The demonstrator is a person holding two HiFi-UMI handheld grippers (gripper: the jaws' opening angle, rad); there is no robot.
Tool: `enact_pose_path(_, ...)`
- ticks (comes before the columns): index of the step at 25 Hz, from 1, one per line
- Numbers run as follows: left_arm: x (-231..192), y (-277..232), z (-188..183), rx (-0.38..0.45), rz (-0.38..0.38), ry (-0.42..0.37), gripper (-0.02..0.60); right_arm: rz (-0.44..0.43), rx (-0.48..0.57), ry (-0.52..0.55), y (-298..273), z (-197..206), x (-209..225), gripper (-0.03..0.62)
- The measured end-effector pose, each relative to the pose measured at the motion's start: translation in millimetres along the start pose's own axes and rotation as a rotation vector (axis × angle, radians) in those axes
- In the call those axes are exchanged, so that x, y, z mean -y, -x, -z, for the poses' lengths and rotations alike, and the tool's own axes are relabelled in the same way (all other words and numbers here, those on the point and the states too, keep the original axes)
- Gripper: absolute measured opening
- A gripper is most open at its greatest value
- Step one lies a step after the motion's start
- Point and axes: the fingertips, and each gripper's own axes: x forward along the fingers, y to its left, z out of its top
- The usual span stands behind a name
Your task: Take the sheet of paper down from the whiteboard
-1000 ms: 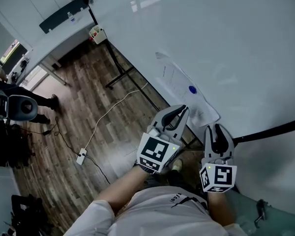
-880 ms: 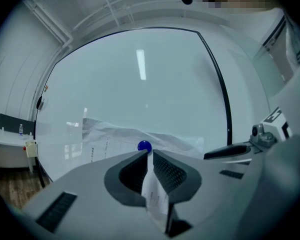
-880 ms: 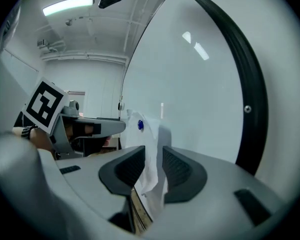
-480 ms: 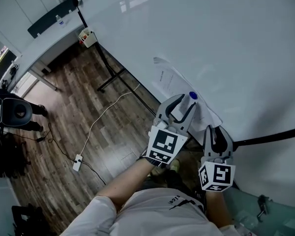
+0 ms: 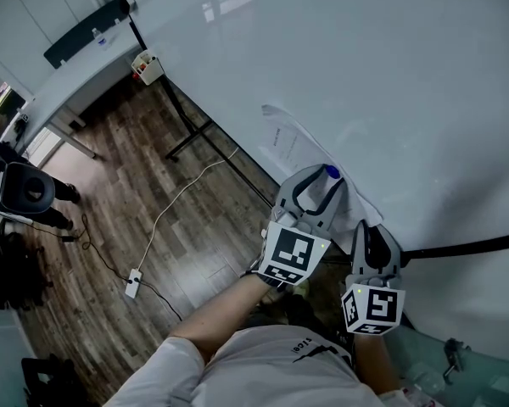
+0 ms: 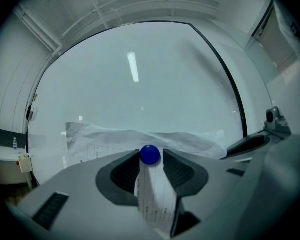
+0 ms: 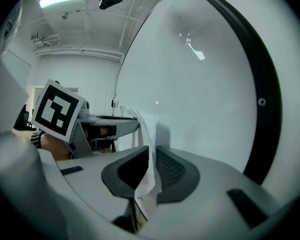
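A crumpled white sheet of paper (image 5: 290,145) hangs on the whiteboard (image 5: 390,75), pinned by a round blue magnet (image 5: 332,174). My left gripper (image 5: 319,178) points level at the board. Its jaws are opening, and in the left gripper view the magnet (image 6: 150,155) sits between the tips over the sheet (image 6: 115,138). My right gripper (image 5: 370,229) is just lower right of it, shut on the sheet's edge. In the right gripper view the paper (image 7: 149,134) runs between the pressed pads.
The whiteboard's black frame (image 5: 462,247) passes right of the grippers and its stand legs (image 5: 195,130) reach onto the wood floor. A cable with a power strip (image 5: 133,280) lies on the floor. A desk (image 5: 72,75) and a chair (image 5: 25,189) stand at the far left.
My left gripper has moved forward to the blue magnet and its jaws have opened around it. The right gripper has stayed on the paper's edge.
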Motion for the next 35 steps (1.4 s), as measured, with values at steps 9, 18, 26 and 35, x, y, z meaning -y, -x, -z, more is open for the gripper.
enact_pose_path(9, -3.4, -3.0, 3.2, 0.018, 0.047, 0.008, 0.132, -0.013, 0.006, -0.005, -3.3, -3.1, -1.6, 0.016)
enact_pose_path(18, -10.2, 6.4, -1.9, 0.023, 0.039, 0.058, 0.132, -0.073, 0.040, -0.043, 1.9, -9.4, -6.1, 0.014)
enact_pose_path(26, -25.7, 53.9, -10.3, 0.029, -0.018, 0.119, 0.132, -0.174, 0.055, -0.053, 4.2, -22.7, -31.7, 0.014)
enact_pose_path(35, -59.1, 137.1, -18.8, 0.038, -0.173, 0.118, 0.132, -0.312, 0.080, -0.056, 1.5, -47.3, -83.6, 0.014)
